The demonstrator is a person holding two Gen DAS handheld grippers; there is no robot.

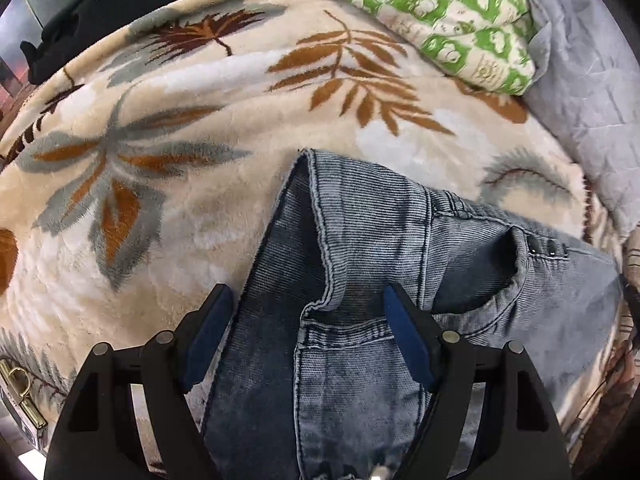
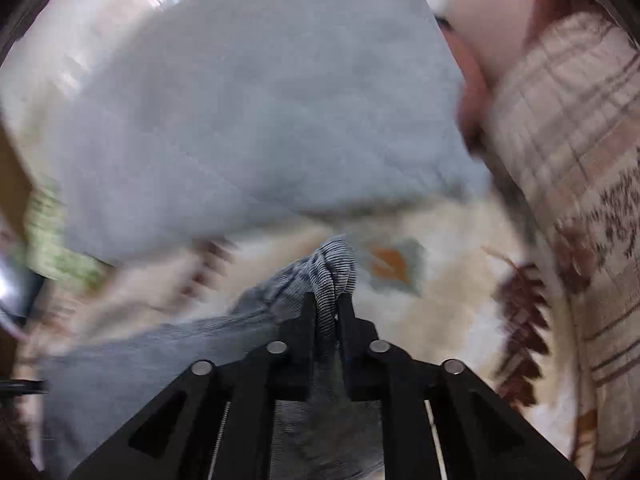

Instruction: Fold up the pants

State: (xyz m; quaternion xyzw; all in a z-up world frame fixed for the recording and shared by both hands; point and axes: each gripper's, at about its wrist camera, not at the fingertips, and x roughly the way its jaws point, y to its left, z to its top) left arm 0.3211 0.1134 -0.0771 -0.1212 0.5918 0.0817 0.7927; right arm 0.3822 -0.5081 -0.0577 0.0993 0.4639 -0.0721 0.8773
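Judging from how the jeans [image 1: 360, 280] lay on the leaf-patterned blanket [image 1: 168, 208], the likeliest trouble was a lopsided fold. Only the right gripper [image 2: 325, 304] had cloth, and it had it by a small bunched ridge of denim poking up past its tips. If that bunch was just one layer, a pull would probably drag the top cloth and leave the rest behind on the blanket. The plush pile would likely cling to the denim too, so a quick tug could skew the stack. The right wrist view was badly smeared, which suggested fast motion, and a thin pinch could slip under that.

The left gripper [image 1: 308, 320] stood wide apart, its blue pads [image 1: 208, 336] on either side of the jeans near a seam and pocket edge. It gripped nothing; whether the pads brushed the denim could not be told. The right gripper's jaws were nearly together, clamped on the bunched fabric with only the cloth's thickness between them.

The jeans lay on the blanket's near part, already doubled, with a folded corner pointing toward the blanket's middle. A green patterned pillow [image 1: 448, 12] and grey bedding [image 1: 592, 80] sat at the blanket's far edge, well apart from the jeans. A dark garment [image 1: 100, 4] rested at its far left corner.
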